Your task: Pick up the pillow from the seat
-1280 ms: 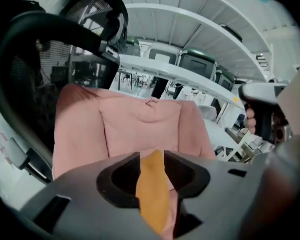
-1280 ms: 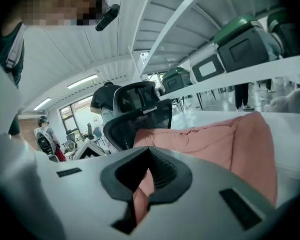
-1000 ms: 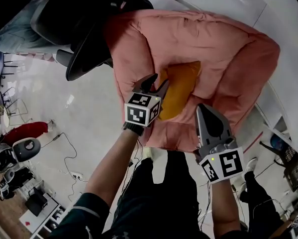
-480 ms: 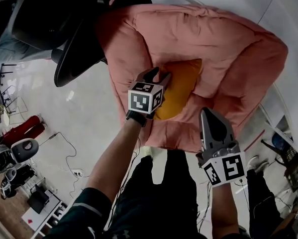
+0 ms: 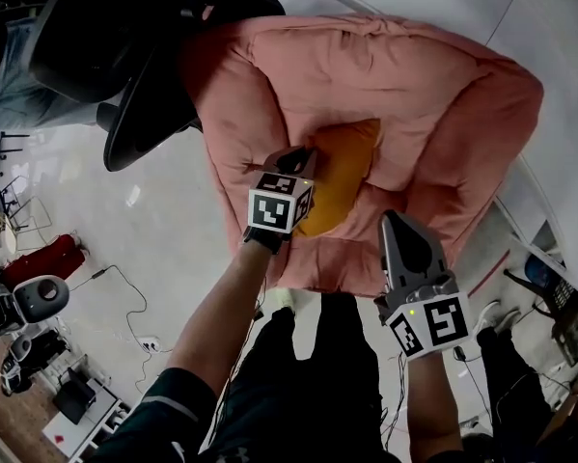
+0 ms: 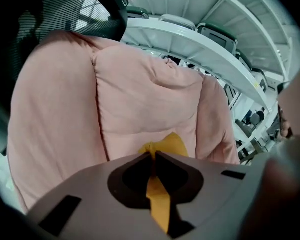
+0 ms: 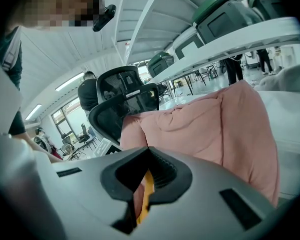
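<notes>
Left gripper (image 5: 304, 157), jaws just closing, pinches the pillow (image 5: 344, 167) corner; pillow lies unlifted on the seat (image 5: 414, 85). Right gripper (image 5: 395, 218) closed, empty.

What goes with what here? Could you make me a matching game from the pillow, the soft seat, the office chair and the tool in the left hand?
Things:
1. pillow
2. seat
3. office chair
4. left gripper

Colour or state:
A. black
B. jaws clamped on fabric
C. pink
D. orange-yellow

Pairs: 1-D, 2-C, 3-A, 4-B.

The left gripper's jaws have just been closing, and a corner of the pillow is pinched between them.
</notes>
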`<action>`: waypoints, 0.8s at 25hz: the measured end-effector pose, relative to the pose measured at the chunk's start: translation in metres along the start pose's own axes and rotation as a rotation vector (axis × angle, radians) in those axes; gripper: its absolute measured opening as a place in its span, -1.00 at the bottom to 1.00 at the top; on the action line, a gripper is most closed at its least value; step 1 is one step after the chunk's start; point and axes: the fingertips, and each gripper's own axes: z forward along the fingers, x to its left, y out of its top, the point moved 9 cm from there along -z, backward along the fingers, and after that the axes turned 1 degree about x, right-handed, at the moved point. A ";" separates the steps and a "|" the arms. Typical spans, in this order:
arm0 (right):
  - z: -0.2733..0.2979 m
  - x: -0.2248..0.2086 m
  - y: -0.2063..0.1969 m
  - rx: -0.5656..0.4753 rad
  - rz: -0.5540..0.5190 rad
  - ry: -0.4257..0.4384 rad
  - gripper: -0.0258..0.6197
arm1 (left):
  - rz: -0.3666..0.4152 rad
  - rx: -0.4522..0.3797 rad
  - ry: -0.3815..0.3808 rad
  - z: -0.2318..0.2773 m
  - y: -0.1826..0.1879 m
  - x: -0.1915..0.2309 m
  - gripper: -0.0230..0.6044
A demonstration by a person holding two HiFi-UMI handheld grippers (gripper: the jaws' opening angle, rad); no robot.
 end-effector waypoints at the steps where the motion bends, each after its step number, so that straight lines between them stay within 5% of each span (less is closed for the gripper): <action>1: -0.002 0.000 0.000 -0.004 0.003 -0.005 -0.92 | -0.013 -0.005 -0.007 -0.002 -0.002 -0.001 -0.83; 20: -0.083 0.062 -0.011 -0.096 -0.002 -0.108 -0.92 | 0.073 -0.265 -0.076 -0.165 -0.003 -0.060 -0.88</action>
